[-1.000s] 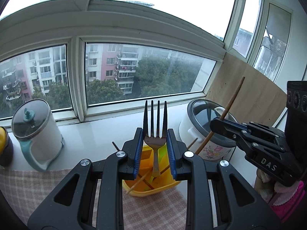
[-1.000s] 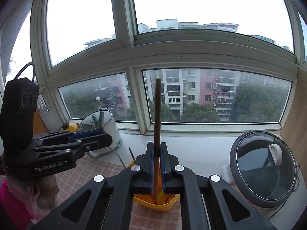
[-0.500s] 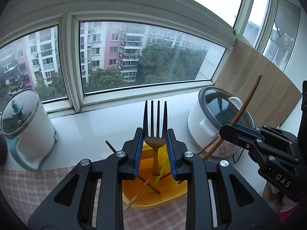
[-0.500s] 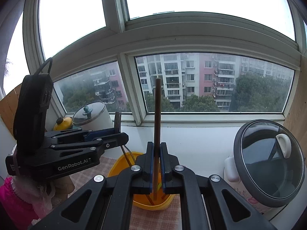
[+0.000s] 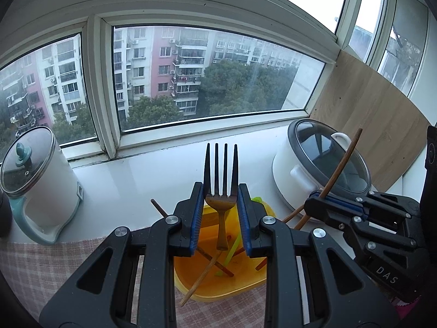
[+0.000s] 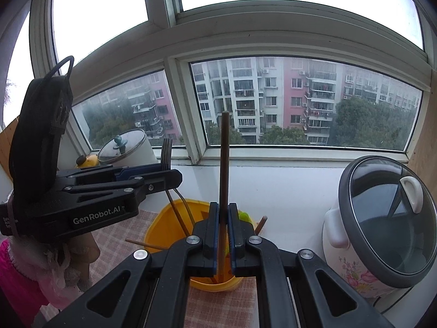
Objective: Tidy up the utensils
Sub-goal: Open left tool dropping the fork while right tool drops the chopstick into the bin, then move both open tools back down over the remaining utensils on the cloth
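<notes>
Behind everything stands a wide window with apartment blocks, and below it a white sill and a checked pink cloth (image 5: 54, 268) where the yellow plastic tub (image 5: 232, 281) waits at 6 o'clock in both wrist views.

My left gripper (image 5: 220, 213) is clamped on the neck of a dark metal fork (image 5: 220, 180), tines up, its handle hanging over the tub. My right gripper (image 6: 224, 227) is pressed together on one brown wooden chopstick (image 6: 225, 164), upright, with the lower end inside the tub. Several loose chopsticks (image 5: 207, 273) lie crossed in the tub already.

I judge the risk is in the release. The fork handle can land on the crossed sticks and tip out over the low rim. My chopstick is long and leans; if I let go too high, it can fall toward the white rice cooker with the glass lid (image 6: 382, 224) at 3 o'clock. Both grippers are also near together above one small tub, so they can knock each other.
</notes>
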`<state>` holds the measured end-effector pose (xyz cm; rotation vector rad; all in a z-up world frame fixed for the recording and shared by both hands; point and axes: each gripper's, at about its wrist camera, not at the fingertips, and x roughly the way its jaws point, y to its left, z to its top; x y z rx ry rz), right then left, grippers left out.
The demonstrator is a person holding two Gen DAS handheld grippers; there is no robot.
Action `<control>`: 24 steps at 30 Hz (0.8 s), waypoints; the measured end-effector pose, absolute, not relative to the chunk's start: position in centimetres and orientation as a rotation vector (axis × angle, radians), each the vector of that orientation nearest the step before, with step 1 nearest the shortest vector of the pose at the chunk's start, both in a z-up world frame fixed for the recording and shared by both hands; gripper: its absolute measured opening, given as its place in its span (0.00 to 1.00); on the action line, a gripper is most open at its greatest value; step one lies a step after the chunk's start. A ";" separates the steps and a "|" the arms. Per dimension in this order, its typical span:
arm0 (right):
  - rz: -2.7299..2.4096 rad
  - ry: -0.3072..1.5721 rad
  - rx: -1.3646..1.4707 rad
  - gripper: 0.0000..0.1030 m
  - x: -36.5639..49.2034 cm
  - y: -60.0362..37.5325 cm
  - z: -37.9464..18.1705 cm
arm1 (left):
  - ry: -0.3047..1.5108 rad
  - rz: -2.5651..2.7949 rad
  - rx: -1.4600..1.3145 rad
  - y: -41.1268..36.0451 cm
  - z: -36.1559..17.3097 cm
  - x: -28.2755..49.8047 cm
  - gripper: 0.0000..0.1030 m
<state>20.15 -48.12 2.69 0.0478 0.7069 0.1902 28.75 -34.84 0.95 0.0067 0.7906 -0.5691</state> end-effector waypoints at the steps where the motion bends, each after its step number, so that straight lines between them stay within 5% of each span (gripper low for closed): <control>1: 0.190 0.711 0.045 0.03 20.2 -48.1 2.6 | 0.792 -0.570 0.009 -34.9 0.9 28.8 0.23; 8: 0.186 0.729 0.044 0.06 20.3 -48.0 1.7 | 0.802 -0.573 0.015 -35.0 0.4 28.8 0.23; 12: 0.176 0.734 0.047 0.20 20.2 -48.0 1.3 | 0.808 -0.567 0.018 -34.9 0.1 28.9 0.23; 17: 0.163 0.726 0.038 0.28 19.6 -48.0 1.1 | 0.798 -0.560 0.008 -34.5 0.6 28.7 0.23; 24: 0.151 0.709 0.030 0.29 18.7 -47.8 1.7 | 0.788 -0.565 0.002 -34.0 1.3 28.0 0.23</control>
